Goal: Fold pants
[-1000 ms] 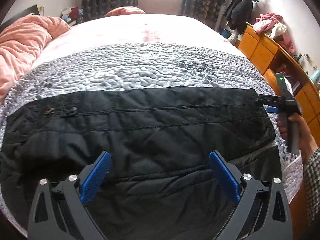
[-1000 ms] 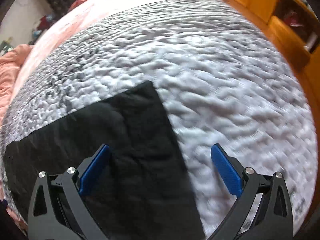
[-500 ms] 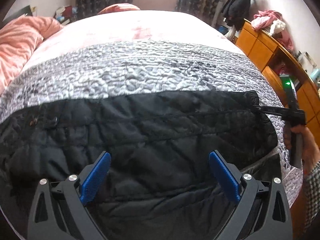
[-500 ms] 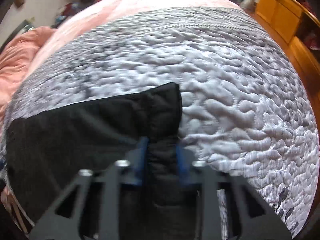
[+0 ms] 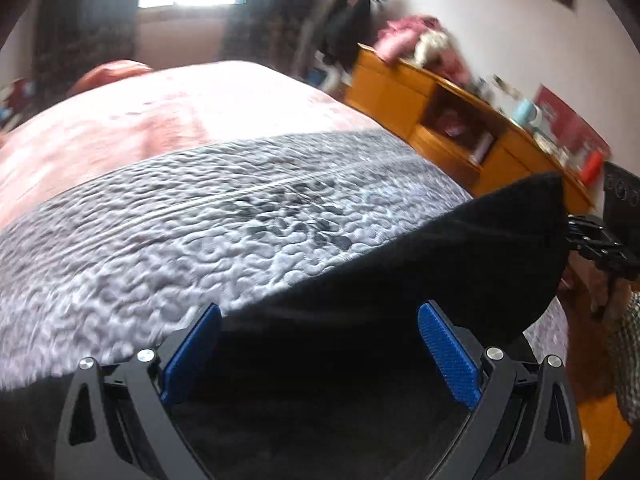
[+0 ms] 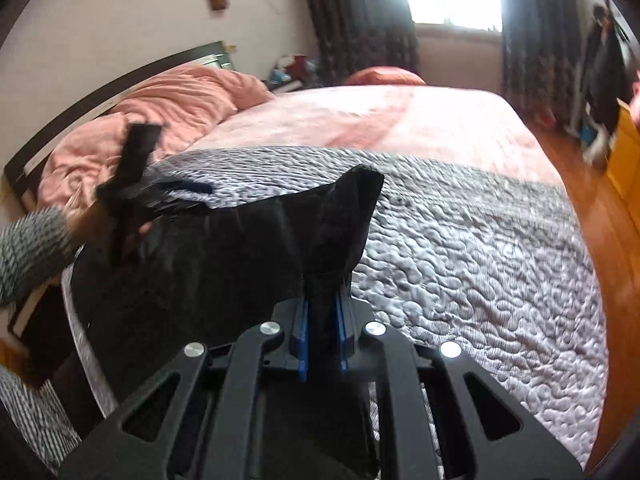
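Above quilt, right tool clamped on pants, left tool apart.

Right gripper: jaws clamped together, blue pads pressing both sides of a bunched fold of pants. Tilted downward, raised above the bed's near edge. In the left view it appears at the right edge, black linkage only, blurred, with the hand behind it barely distinguishable.

Left gripper: jaws spread wide, blue pads well apart and not pressing anything; black cloth lies below and between them. Angled downward over the near edge. In the right view it shows at far left, blurred.

Left hand: wrapped round the gripper handle; grey knit sleeve covers the forearm.
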Motion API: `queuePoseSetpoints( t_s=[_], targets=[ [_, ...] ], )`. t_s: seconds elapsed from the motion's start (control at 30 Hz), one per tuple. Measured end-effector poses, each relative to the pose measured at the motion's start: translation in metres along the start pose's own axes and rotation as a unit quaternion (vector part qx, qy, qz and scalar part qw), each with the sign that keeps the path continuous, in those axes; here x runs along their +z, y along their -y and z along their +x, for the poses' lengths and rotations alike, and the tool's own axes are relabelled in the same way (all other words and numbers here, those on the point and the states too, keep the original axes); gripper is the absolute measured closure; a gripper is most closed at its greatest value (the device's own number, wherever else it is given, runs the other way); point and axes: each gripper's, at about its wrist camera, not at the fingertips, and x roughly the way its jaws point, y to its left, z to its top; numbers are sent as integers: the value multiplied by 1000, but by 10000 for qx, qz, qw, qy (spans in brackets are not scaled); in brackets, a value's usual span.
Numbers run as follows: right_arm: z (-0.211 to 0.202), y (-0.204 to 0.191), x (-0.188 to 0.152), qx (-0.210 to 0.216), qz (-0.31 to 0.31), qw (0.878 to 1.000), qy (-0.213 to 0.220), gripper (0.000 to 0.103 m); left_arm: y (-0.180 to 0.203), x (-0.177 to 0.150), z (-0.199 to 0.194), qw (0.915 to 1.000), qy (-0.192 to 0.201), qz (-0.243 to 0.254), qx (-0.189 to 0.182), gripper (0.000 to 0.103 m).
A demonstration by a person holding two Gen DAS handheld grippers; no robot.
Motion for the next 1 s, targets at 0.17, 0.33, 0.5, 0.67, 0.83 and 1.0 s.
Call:
queuePoseSetpoints(
  t_s=[0.17, 0.33, 0.5, 0.67, 0.83, 1.0],
  targets=[
    [-15, -12, -7, 103, -185, 9997, 104, 93, 2, 22, 21, 9967, -476, 466, -471, 4],
    [-21, -19, -13, 170, -280, 9994, 149, 93, 24, 31, 46, 9843, -865, 1508, -294, 4],
    [-25, -24, -17, 164, -343, 9991, 178, 93, 29, 25, 68, 9677, -1444, 1968, -634, 4],
    [-28, -22, -20, 133, -313, 9992, 216, 93, 22, 24, 72, 9636, -1845, 1615, -1069, 4],
    [-30, -17, -17, 122, -129, 9993, 326, 93, 23, 12, 70, 9508, -2299, 1386, -1549, 6],
    [-24, -11, -15, -78, 151, 9992, 370, 93, 21, -1, 54, 9576, -2255, 1511, -963, 63]
  ],
)
